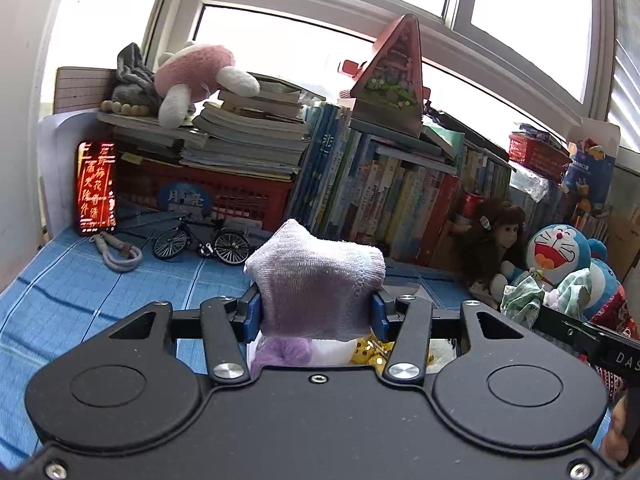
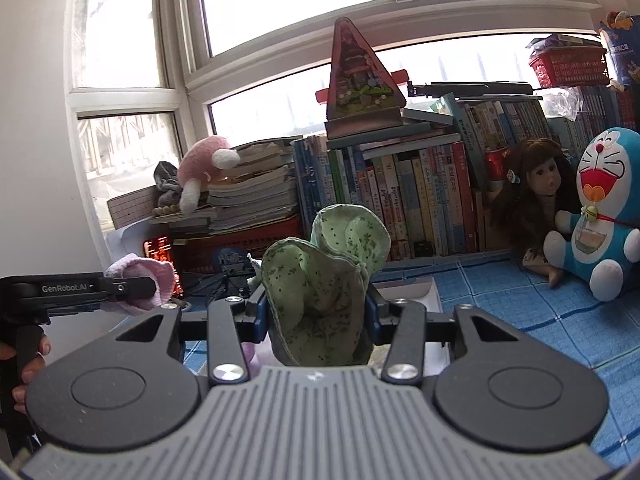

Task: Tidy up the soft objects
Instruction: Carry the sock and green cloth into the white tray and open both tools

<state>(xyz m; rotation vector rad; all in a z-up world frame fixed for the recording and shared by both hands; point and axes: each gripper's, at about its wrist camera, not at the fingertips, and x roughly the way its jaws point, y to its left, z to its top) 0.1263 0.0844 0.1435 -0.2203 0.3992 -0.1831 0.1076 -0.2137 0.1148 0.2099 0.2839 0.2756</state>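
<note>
Both upright: pale sock (image 1: pixel 316 280) in left gripper (image 1: pixel 316 316), green cloth (image 2: pixel 320 296) in right gripper (image 2: pixel 318 312).

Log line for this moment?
left gripper: shut on pale purple sock | right gripper: shut on green dotted cloth | both above blue cloth

Daylight blew out the windows (image 1: pixel 280 44) from ten to two o'clock; fisheye edges curved, interiors stayed dim.

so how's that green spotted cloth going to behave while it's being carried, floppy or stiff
Probably floppy: the green spotted cloth bunches into soft folds between the pads of the right hand-held gripper. Likely light, since its upper flaps stand up unsupported. It may sag or slip if the grip loosens, as only the middle is pinched.
</note>
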